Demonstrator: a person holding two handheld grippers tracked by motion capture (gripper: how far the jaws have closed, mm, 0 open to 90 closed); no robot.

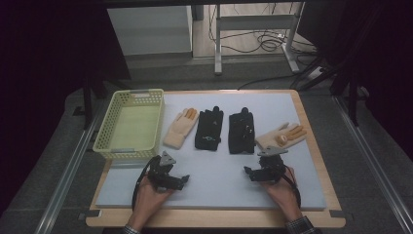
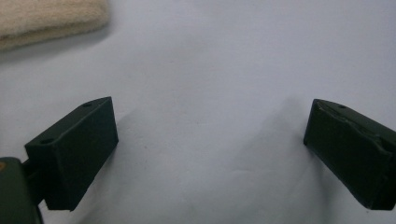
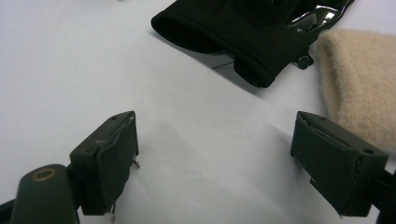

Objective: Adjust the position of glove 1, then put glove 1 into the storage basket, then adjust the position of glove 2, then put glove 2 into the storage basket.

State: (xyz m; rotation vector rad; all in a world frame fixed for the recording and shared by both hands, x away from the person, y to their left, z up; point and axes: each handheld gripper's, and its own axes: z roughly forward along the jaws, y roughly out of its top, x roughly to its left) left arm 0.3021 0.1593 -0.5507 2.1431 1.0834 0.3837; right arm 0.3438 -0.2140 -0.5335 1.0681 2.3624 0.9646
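Grey foam mat covers the desk, w/ four gloves in a row ahead of both tongs: tan glove just fwd of the left tongs, black glove next over, second black glove fwd-left of the right tongs, second tan glove right in front of the right tongs, nearly touching them in the high view. Yellow basket sits fwd-left of the left tongs, nothing inside. Left tongs spread wide, bare mat between the jaws, tan cuff at the far left of their own view. Right tongs also spread, nothing between; black cuff and tan cuff lie just beyond the jaw tips. Judging by layout, job looks like gloves into basket, maybe sorted as pairs – can't tell which. Progress approx nil: all four gloves on the mat, none pinched, basket unfilled. Everything left to do; nearest pick for each side is a tan glove.
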